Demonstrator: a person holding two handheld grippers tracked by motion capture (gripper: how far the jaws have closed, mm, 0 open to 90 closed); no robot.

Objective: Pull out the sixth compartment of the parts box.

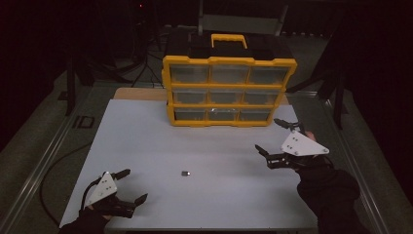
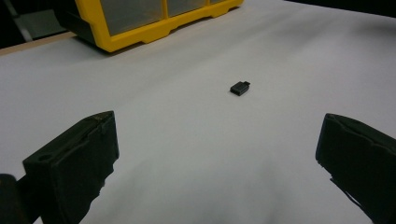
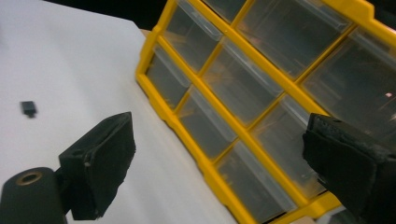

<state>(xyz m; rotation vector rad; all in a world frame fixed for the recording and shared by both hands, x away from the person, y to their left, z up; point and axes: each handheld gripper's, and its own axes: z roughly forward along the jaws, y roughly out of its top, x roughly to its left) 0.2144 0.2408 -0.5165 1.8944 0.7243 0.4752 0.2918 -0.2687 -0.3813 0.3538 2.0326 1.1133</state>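
Hovering wide open, both grippers, nothing held.
Left gripper (image 1: 130, 185) faced small black part (image 2: 239, 87) ahead between its fingers; right gripper (image 1: 272, 136) faced yellow drawer organizer (image 3: 261, 112).

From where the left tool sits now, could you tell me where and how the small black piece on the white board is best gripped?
Grip the small black piece across its two long sides, coming straight down from above. It lies flat and low on the white board, so there is nothing to catch from the side. The left tool is already open and pointed at it.
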